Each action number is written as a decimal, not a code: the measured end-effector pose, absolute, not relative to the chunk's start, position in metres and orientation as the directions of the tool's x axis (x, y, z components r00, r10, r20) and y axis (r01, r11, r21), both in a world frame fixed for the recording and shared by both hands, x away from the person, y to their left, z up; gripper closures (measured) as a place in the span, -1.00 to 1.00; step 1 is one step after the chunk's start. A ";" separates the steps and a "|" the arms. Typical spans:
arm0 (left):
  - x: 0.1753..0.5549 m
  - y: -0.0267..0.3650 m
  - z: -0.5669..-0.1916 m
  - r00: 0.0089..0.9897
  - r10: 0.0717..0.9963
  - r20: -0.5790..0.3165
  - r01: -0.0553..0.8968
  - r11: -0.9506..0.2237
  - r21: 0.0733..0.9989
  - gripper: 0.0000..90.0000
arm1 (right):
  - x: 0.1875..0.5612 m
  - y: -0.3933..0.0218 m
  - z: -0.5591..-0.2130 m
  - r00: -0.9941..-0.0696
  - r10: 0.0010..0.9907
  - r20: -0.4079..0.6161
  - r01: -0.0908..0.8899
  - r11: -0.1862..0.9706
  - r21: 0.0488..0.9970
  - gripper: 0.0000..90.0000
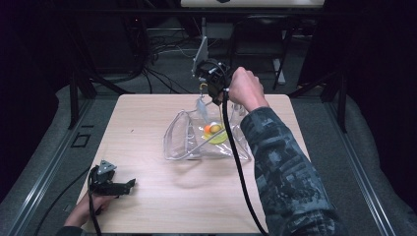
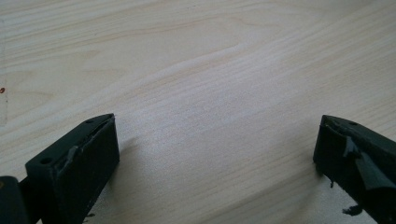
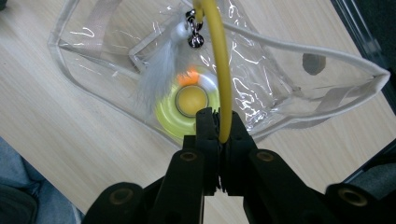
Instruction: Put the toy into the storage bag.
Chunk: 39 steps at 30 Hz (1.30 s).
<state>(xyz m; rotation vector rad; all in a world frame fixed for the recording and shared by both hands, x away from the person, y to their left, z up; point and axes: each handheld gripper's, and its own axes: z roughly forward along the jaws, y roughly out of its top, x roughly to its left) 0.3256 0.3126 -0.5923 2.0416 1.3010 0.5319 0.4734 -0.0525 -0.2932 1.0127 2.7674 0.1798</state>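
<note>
Pale wooden rectangular tabletop (image 1: 162, 196), seen from above, with dark floor and cables beyond its far edge. On its centre-right lies a clear plastic tote bag with grey-white trim and webbing handles (image 1: 183, 142), mouth open toward the far side; the right gripper view looks down into the same bag (image 3: 299, 88). Inside the bag, on its floor, rests a yellow-green plastic ring (image 3: 163, 116) with an orange-yellow ball (image 3: 191, 100) at its centre.

The right gripper (image 1: 212, 83), held in a hand with a camouflage-patterned sleeve (image 1: 285, 162), hangs above the far rim of the bag, pointing down. Its two black jaws are pressed together, pinching a thin yellow flexible wand (image 3: 219, 70). From the far end of the wand dangle a grey-white feather (image 3: 159, 77) and a small silver bell (image 3: 195, 41), both over the bag's opening, the feather blurred.

The left gripper (image 1: 125, 186) rests on the near-left part of the table, well apart from the bag. Its jaws are spread wide, with bare wood between them (image 2: 217, 154).
</note>
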 end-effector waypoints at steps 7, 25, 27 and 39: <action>0.326 0.313 -0.592 0.425 0.905 -0.007 0.641 -0.296 0.708 -0.99 | 0.474 -0.060 -0.310 -0.755 0.645 -0.116 0.629 0.763 0.149 0.95; 0.326 0.313 -0.592 0.425 0.905 -0.007 0.641 -0.296 0.708 -0.99 | 0.476 -0.066 -0.347 -0.743 0.664 -0.080 0.657 0.748 0.096 0.95; 0.326 0.313 -0.592 0.425 0.905 -0.007 0.641 -0.296 0.708 -0.99 | 0.476 -0.066 -0.349 -0.741 0.667 -0.079 0.661 0.745 0.085 0.95; 0.325 0.313 -0.592 0.426 0.905 -0.007 0.641 -0.297 0.708 -0.99 | 0.478 -0.066 -0.360 -0.730 0.678 -0.085 0.676 0.735 0.056 0.95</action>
